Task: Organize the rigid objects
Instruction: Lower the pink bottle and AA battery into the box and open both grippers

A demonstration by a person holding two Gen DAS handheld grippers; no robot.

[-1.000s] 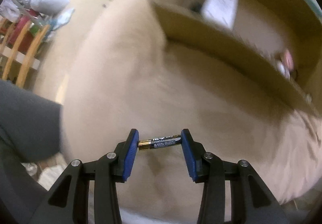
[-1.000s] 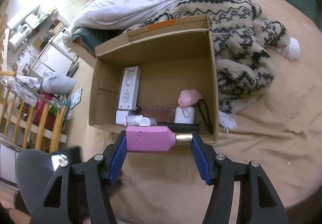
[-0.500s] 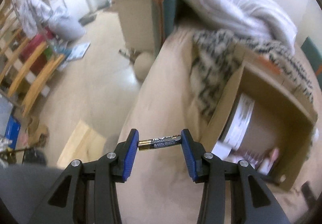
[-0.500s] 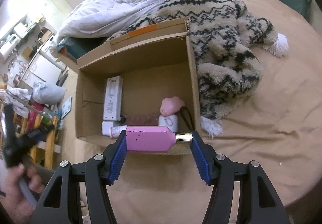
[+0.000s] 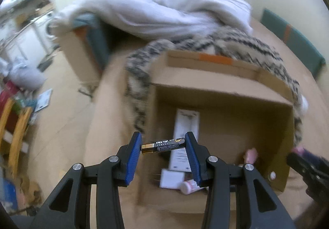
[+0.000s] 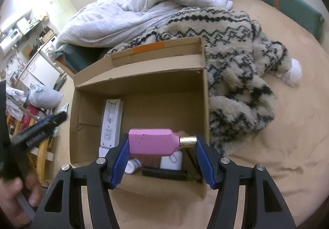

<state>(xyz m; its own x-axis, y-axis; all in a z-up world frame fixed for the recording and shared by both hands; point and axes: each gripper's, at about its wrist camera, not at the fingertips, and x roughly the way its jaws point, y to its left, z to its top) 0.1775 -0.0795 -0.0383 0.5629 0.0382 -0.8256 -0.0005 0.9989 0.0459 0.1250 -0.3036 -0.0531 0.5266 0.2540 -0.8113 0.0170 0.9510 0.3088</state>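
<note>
My left gripper is shut on a black and gold battery, held end to end above the near left rim of an open cardboard box. My right gripper is shut on a pink bottle with a gold cap, held over the same cardboard box. Inside the box lie a white remote, a small white bottle, a black bar and a white and pink item. The left gripper also shows at the left edge of the right wrist view.
The box sits on a tan bed. A patterned fuzzy blanket wraps behind and right of it, with a white duvet further back. A wooden rack and floor clutter lie off the bed's left side.
My left gripper swung from the bed surface round to face the box and now holds the battery over its rim. My right gripper moved forward with the pink bottle over the box.
</note>
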